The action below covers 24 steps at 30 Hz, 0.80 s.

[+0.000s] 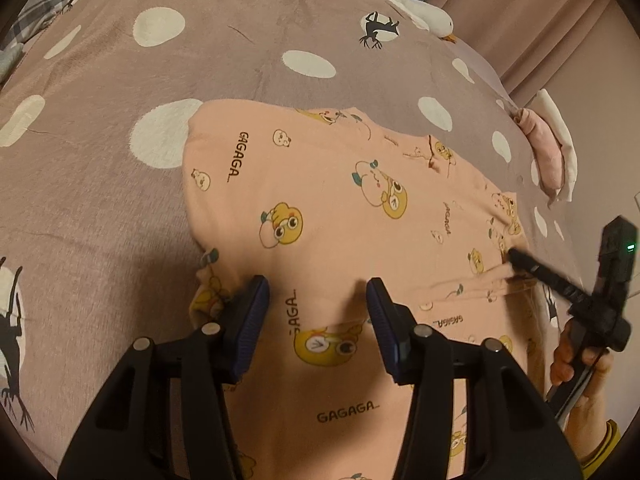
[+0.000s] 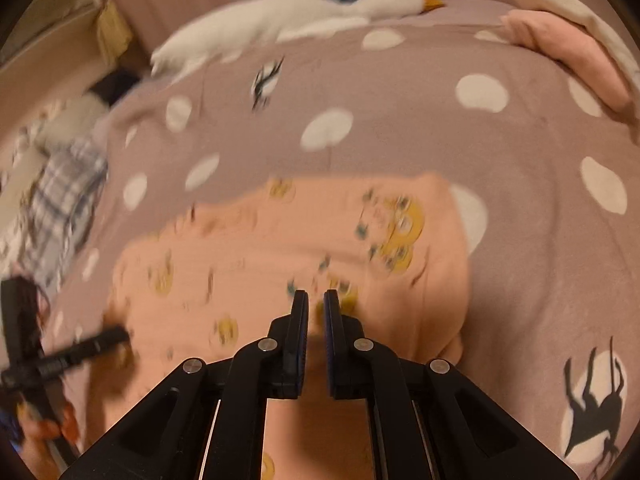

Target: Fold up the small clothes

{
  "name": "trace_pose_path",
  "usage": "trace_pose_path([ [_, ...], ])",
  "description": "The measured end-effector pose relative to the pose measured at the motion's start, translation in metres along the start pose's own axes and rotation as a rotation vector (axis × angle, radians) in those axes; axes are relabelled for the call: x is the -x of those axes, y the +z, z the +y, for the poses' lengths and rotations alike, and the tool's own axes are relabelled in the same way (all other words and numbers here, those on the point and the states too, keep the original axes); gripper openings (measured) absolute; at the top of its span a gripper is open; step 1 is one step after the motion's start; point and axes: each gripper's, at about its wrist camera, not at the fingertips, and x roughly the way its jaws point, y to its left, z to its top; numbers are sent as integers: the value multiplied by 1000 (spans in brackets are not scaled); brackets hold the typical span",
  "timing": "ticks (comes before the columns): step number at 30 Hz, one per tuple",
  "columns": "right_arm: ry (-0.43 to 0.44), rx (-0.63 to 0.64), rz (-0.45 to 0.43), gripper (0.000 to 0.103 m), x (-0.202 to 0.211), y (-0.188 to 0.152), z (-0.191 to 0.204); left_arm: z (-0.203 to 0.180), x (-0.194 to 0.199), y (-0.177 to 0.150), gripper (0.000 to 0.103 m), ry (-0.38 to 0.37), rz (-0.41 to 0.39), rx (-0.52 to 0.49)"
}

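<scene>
While our left gripper (image 1: 318, 300) is hovering with its blue pads wide apart and holding nothing, we are looking down over the near part of the peach garment (image 1: 340, 208), whose duck prints and "GAGAGA" lettering are showing between the fingers. Our right gripper (image 2: 316, 300) is standing with its pads almost together, only a narrow gap showing; that view is blurred, so we cannot tell whether any cloth is caught between them. From the left wrist its tips are touching a raised fold at the garment's right edge. The garment is lying spread in the middle of the mauve dotted blanket (image 1: 120, 160). At the blanket's far edge a white plush goose (image 2: 280, 16) is lying, and folded pink and white clothes (image 1: 548, 152) are sitting near its right edge.
</scene>
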Motion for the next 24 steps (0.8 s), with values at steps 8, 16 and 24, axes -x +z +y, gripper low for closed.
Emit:
trace_pose_path([
  [8,43,-25,1,4,21,-21,-2,-7,15,-19,54,14,-11,-17],
  [16,105,-85,-40,48,60,-57,-7,-16,44,-51,73,56,-38,-61],
  [24,81,-145,-60,48,91,-88,-24,-19,70,-83,83,71,-54,-89],
])
